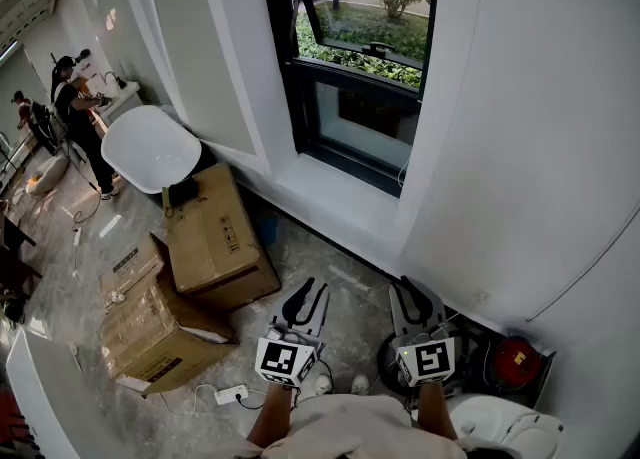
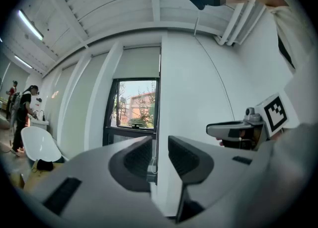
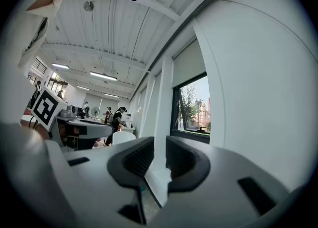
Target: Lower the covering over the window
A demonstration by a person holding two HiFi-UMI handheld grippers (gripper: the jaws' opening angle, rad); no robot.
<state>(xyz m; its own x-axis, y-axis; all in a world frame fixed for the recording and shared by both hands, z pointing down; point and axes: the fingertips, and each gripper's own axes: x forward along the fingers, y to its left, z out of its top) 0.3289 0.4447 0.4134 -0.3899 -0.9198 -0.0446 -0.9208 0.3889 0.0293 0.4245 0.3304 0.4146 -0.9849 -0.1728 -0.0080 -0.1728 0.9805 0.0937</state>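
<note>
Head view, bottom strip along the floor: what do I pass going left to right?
Plastic-wrapped cardboard box → left gripper → right gripper → red round object by the wall.

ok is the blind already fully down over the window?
No: in the left gripper view the blind covers only the top strip, and the window glass below it is bare.

- Left tool [image 1: 312, 292]: black curved jaws with ribbed pads on a pale grey body, and a white cube [image 1: 284, 359] printed with a black square marker.
- Right tool [image 1: 407, 294]: same build, with its own marker cube [image 1: 428, 359].
- The person wears a whitish top [image 1: 350, 429].
</note>
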